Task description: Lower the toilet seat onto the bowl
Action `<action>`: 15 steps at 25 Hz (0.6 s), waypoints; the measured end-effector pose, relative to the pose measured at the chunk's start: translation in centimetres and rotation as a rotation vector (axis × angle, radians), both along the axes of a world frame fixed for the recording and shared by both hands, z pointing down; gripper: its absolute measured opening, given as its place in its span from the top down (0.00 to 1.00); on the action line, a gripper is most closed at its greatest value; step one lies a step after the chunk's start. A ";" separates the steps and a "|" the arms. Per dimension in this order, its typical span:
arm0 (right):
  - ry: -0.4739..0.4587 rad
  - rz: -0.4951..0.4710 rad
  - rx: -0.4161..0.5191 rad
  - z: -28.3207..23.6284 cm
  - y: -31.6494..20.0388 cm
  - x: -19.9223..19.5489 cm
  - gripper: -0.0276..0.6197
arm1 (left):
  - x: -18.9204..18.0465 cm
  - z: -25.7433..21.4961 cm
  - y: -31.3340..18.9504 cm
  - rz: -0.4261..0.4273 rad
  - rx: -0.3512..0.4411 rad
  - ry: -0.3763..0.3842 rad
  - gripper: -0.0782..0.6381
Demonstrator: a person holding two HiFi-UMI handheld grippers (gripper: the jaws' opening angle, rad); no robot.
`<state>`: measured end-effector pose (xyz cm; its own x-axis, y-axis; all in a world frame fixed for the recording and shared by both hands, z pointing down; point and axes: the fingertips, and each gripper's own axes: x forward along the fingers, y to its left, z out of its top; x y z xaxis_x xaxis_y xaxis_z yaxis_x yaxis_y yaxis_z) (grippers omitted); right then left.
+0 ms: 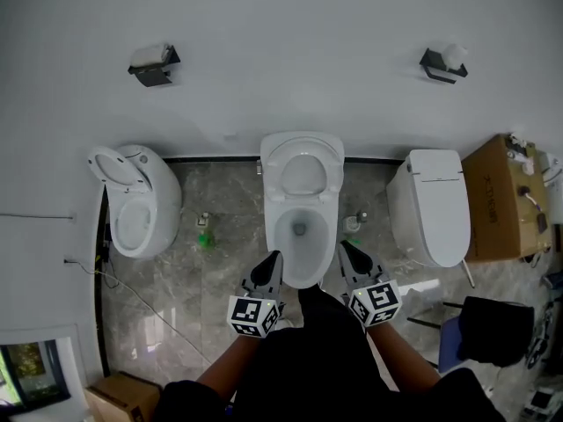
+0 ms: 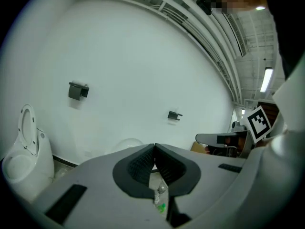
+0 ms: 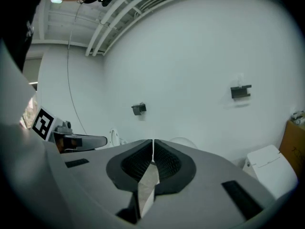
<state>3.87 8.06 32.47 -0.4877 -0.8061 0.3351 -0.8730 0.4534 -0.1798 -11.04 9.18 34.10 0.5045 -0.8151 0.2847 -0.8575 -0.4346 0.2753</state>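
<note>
Head view: glossy white oval toilet bowl sits just ahead, between both jaw pairs; its rounded seat stands raised beyond.

Reply: yep, left gripper and right gripper, ribbed black inside, both pinched together, empty.

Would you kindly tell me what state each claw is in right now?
Left claw: closed, holding nothing.
Right claw: closed, holding nothing.

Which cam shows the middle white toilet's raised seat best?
Head view: the raised white toilet seat shows whole, upright above the open bowl. Both gripper views catch only its faint top edge.
</note>
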 end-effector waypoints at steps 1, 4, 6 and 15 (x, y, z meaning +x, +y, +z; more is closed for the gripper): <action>-0.006 -0.011 -0.014 0.4 -1.1 0.3 0.91 | 0.5 0.3 -1.3 -0.003 -0.006 -0.003 0.87; -0.010 -0.041 -0.043 1.5 -4.2 1.1 0.91 | 1.7 1.3 -5.0 -0.009 -0.027 0.006 0.87; -0.023 -0.071 -0.069 2.3 -5.9 1.2 0.91 | 2.3 2.0 -7.1 -0.008 -0.046 0.014 0.87; 0.002 -0.118 -0.081 4.7 -14.6 2.7 0.91 | 3.3 4.6 -16.8 -0.046 -0.067 -0.076 0.87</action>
